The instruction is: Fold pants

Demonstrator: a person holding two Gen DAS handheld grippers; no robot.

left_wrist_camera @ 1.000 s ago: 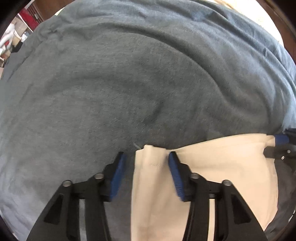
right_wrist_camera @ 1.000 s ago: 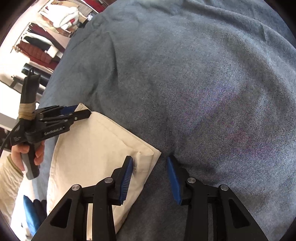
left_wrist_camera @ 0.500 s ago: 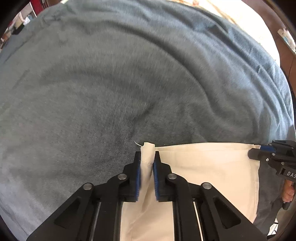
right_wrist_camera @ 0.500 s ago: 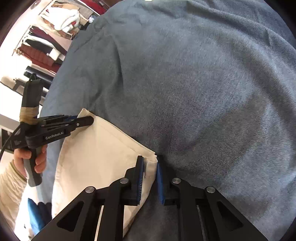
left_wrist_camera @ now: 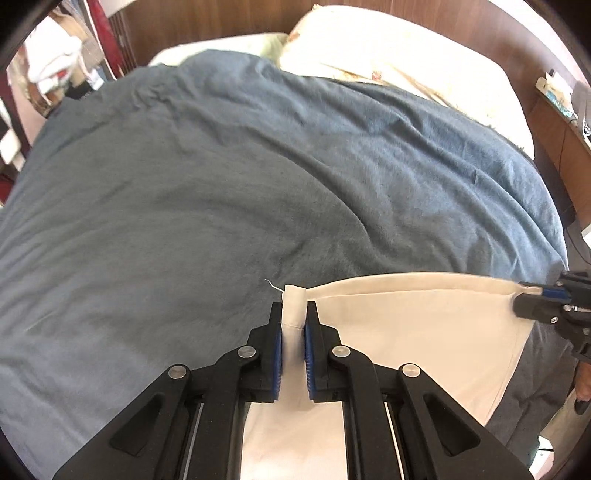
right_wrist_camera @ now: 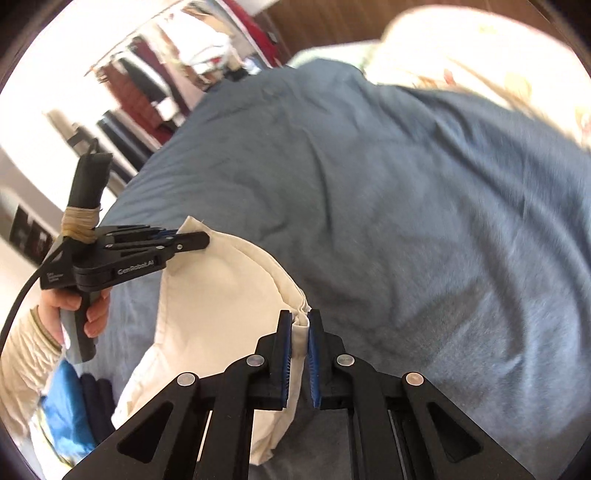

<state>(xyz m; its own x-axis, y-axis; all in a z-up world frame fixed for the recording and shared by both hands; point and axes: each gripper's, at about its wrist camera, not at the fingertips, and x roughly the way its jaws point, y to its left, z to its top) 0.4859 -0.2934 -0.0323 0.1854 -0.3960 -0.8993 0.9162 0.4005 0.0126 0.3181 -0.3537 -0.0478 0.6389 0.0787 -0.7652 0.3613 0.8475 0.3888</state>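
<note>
A: What is held just now, and where are the pants?

B: One corner of the cream pants (left_wrist_camera: 406,325) is pinched in the left hand-held gripper (left_wrist_camera: 294,325), jaws almost together on the hem. The other corner is pinched likewise in the right hand-held gripper (right_wrist_camera: 300,334). The edge between the two corners is raised off the bed; the rest hangs down toward the bed's near edge.

A: What could be lost from here?

B: A slip, it is judged. Only a narrow strip of hem is caught in each grip, so a corner could be pulled free if the cloth were stretched too tight between them. With slack, the middle could sag and the fold be laid crooked.

A: And the materials?

B: The pants are thin, smooth woven cotton with stitched hems. Beyond them, the grey-blue blanket (left_wrist_camera: 221,184) is soft, napped and rumpled. Farthest off, a pale pillow (left_wrist_camera: 406,55) is seen against a wooden headboard (left_wrist_camera: 221,22).
</note>
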